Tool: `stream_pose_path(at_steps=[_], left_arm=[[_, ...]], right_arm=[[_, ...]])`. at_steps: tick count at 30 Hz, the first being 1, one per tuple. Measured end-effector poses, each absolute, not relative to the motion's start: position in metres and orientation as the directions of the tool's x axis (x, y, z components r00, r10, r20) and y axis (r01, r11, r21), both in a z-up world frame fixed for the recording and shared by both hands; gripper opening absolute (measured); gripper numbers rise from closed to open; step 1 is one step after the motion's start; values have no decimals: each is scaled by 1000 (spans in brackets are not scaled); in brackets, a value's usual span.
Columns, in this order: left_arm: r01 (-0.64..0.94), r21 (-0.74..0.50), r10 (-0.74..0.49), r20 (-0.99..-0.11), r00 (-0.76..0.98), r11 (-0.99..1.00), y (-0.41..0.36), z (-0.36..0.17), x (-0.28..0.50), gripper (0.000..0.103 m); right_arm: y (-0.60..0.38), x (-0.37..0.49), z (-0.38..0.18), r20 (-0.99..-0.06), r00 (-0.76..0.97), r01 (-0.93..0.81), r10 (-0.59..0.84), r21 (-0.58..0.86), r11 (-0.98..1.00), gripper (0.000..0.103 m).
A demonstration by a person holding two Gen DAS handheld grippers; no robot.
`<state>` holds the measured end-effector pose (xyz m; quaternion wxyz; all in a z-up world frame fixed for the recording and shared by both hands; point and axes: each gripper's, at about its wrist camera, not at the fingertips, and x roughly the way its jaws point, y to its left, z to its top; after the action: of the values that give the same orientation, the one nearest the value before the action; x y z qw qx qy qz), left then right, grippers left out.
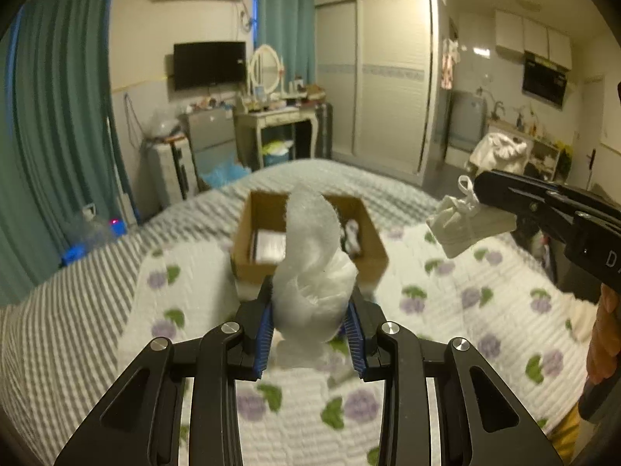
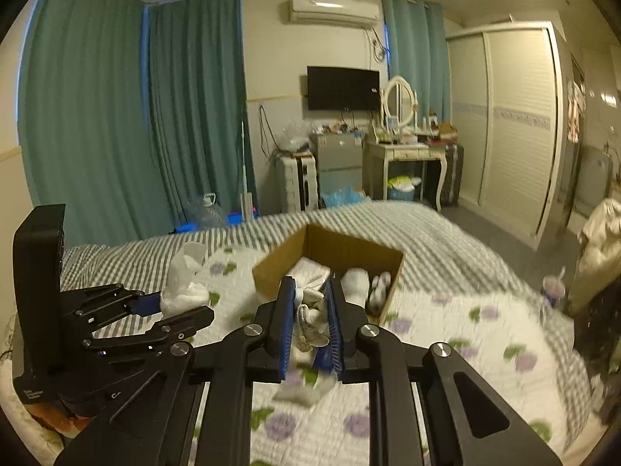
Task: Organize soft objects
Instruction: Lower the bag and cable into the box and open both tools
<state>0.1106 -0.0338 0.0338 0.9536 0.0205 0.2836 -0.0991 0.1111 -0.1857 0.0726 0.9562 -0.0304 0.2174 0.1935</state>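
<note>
My left gripper (image 1: 310, 299) is shut on a crumpled sheet of white bubble wrap (image 1: 310, 268) and holds it above the bed, just short of an open cardboard box (image 1: 372, 233). My right gripper (image 2: 310, 306) is shut on a small white soft shoe (image 2: 310, 310) with laces, held in the air near the box (image 2: 279, 264). In the left wrist view the shoe (image 1: 462, 225) hangs right of the box. In the right wrist view the left gripper (image 2: 167, 306) and its bubble wrap (image 2: 184, 279) are at the left. White soft items (image 2: 357, 279) lie inside the box.
The box stands on a bed with a white flowered quilt (image 1: 446, 310) over a grey striped sheet (image 1: 58, 330). Another white piece (image 2: 306, 388) lies on the quilt under my right gripper. A dressing table (image 1: 271, 120), wardrobe (image 1: 388, 77) and curtains (image 2: 116, 116) stand beyond the bed.
</note>
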Motion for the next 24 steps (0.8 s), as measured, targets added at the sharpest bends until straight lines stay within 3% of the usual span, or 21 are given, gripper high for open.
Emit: stream_pose_path(at_steps=[6, 12, 24], left_arm=[[183, 22, -146, -512, 846, 983, -43, 52, 165, 32], [175, 43, -127, -528, 840, 984, -50, 32, 240, 32], [164, 79, -82, -613, 786, 983, -60, -54, 332, 32]], right_arm=[[-186, 160, 105, -383, 847, -392, 368, 19, 920, 16], [-183, 235, 102, -393, 846, -379, 361, 35, 925, 16], [-188, 378, -20, -579, 738, -335, 346, 130, 933, 16]])
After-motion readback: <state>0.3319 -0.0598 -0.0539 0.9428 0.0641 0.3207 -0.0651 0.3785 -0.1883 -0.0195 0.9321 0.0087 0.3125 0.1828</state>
